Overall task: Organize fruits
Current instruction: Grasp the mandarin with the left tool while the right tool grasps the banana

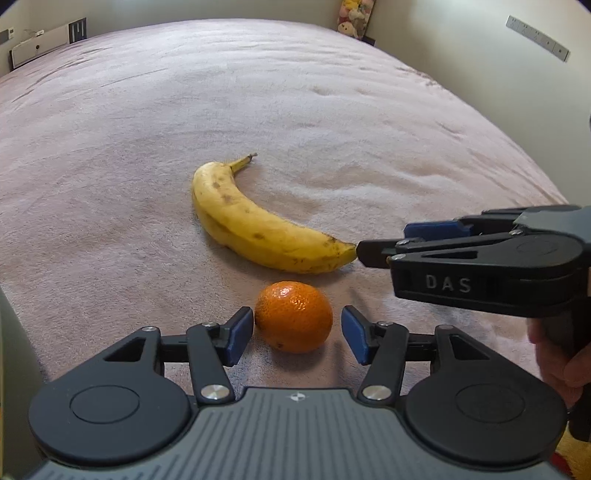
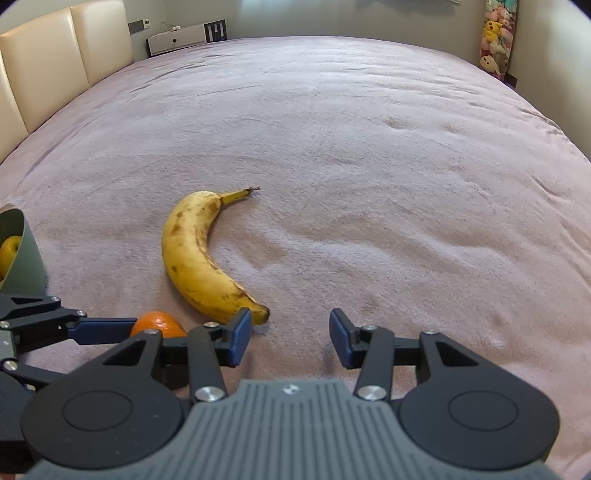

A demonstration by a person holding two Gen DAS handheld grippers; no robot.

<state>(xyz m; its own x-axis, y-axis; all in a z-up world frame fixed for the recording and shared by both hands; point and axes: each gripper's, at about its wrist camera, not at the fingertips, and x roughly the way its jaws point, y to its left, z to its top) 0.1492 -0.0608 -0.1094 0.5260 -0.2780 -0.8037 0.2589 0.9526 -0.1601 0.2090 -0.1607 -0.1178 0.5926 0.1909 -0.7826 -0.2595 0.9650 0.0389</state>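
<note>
An orange (image 1: 293, 316) lies on the pink bedspread (image 1: 295, 110) between the open blue-padded fingers of my left gripper (image 1: 297, 334); the left pad is at its side, the right pad a little apart. A spotted yellow banana (image 1: 255, 225) lies just beyond it. My right gripper (image 2: 291, 338) is open and empty, its left finger beside the banana's blunt end (image 2: 258, 314). In the left wrist view the right gripper (image 1: 384, 245) comes in from the right, touching the banana's tip. In the right wrist view the orange (image 2: 157, 325) is partly hidden behind my gripper.
A green bowl (image 2: 22, 254) holding a yellow fruit (image 2: 9, 251) stands at the left edge in the right wrist view. A cream headboard (image 2: 55, 55) is at far left. Stuffed toys (image 2: 496, 33) hang in the far right corner. The bedspread stretches far ahead.
</note>
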